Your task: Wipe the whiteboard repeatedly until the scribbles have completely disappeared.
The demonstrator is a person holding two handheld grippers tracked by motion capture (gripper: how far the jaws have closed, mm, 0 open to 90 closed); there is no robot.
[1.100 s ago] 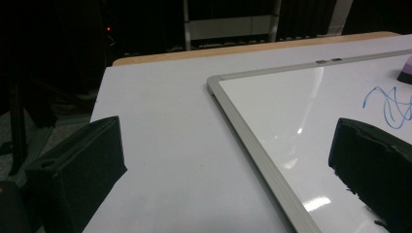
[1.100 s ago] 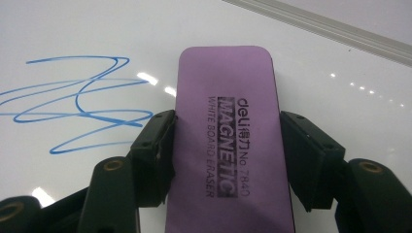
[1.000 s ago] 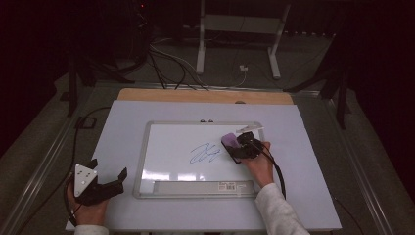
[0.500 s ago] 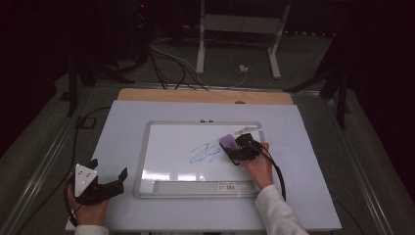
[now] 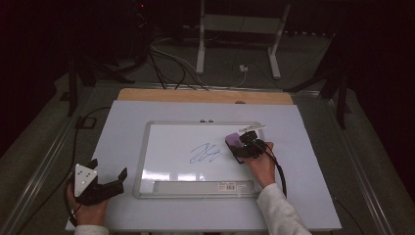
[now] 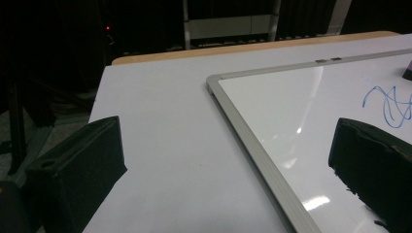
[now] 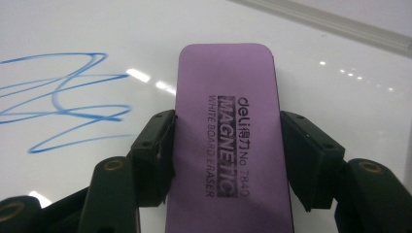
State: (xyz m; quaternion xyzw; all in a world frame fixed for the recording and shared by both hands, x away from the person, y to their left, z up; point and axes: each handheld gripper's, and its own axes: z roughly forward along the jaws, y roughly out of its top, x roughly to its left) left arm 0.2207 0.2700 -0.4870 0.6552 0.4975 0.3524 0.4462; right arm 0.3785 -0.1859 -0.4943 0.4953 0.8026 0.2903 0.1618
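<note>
On the whiteboard (image 5: 171, 147), the right tool (image 5: 238, 145) clamps the purple eraser (image 7: 228, 136) beside the blue scribble (image 5: 204, 153); the left tool (image 5: 105, 178) rests agape on the tabletop (image 5: 313, 161).

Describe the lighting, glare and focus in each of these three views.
High view: dim, dark surroundings, a soft sheen on the whiteboard. Left gripper view: glare streak across the board, near left gripper jaws dark. Right gripper view: bright, small glints on the board, purple eraser print sharp in the right gripper.
</note>
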